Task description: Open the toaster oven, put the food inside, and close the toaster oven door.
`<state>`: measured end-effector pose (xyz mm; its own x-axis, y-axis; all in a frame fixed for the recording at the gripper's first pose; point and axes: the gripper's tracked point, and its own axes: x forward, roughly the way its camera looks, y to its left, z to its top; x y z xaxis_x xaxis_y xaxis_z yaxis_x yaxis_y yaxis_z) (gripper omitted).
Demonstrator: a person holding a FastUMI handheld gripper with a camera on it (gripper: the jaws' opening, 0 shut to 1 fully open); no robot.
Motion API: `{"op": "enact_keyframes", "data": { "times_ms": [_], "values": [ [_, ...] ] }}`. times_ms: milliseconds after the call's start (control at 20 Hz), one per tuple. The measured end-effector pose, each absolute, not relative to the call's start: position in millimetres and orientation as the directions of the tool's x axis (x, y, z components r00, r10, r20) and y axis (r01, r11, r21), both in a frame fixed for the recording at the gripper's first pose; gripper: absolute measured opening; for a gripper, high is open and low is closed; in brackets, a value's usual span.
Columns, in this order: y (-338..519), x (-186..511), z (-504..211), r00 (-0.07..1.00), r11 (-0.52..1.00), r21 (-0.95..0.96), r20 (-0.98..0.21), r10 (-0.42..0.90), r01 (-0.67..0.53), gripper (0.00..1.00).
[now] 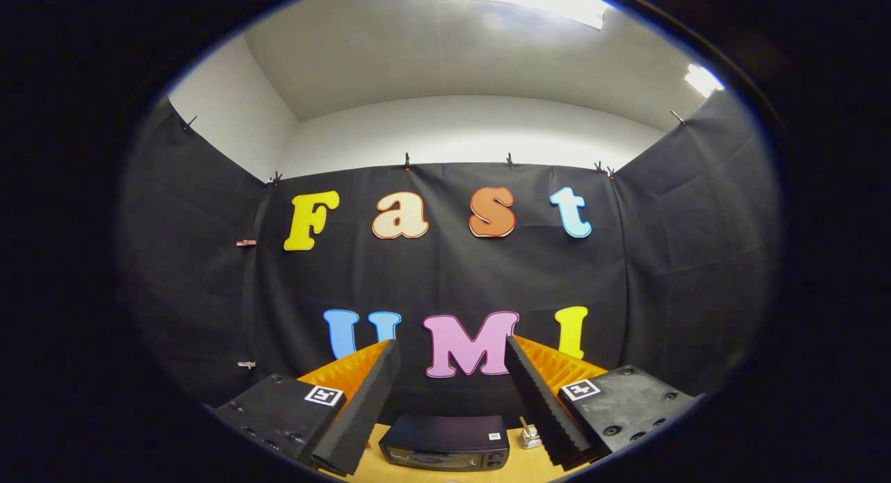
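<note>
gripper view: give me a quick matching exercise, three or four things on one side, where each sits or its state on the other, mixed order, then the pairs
Things:
1. toaster oven
2. small metal object
3. gripper
4. table

Places or states:
A. open, nothing between the fingers
B. wooden top under the oven
C. beyond the fingers, low between them, door shut
D. just beside the oven, near the right finger

Pairs: 1-C, 2-D, 3-A, 4-B
</note>
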<state>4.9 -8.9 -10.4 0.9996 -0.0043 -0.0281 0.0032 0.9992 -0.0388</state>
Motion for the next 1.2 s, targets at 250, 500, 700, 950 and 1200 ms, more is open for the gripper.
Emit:
{"op": "enact_keyframes", "data": {
  "times_ms": [250, 500, 700, 950, 1200],
  "values": [
    [7.8, 16.3, -18.7, 0.999, 0.999, -0.032, -0.043, 0.027, -0.029, 0.97],
    [15.1, 13.8, -22.9, 0.998, 0.999, -0.037, -0.055, 0.028, -0.03, 0.97],
    [14.4, 5.9, -11.7, 0.999, 0.999, -0.054, -0.037, 0.004, -0.006, 0.97],
    [-1.4, 3.1, -9.8, 0.999, 0.997, -0.065, -0.015, -0.038, 0.037, 0.97],
    [-15.0, 24.4, -84.0, 0.99, 0.998, -0.056, -0.136, -0.037, 0.03, 0.98]
  ]
}}
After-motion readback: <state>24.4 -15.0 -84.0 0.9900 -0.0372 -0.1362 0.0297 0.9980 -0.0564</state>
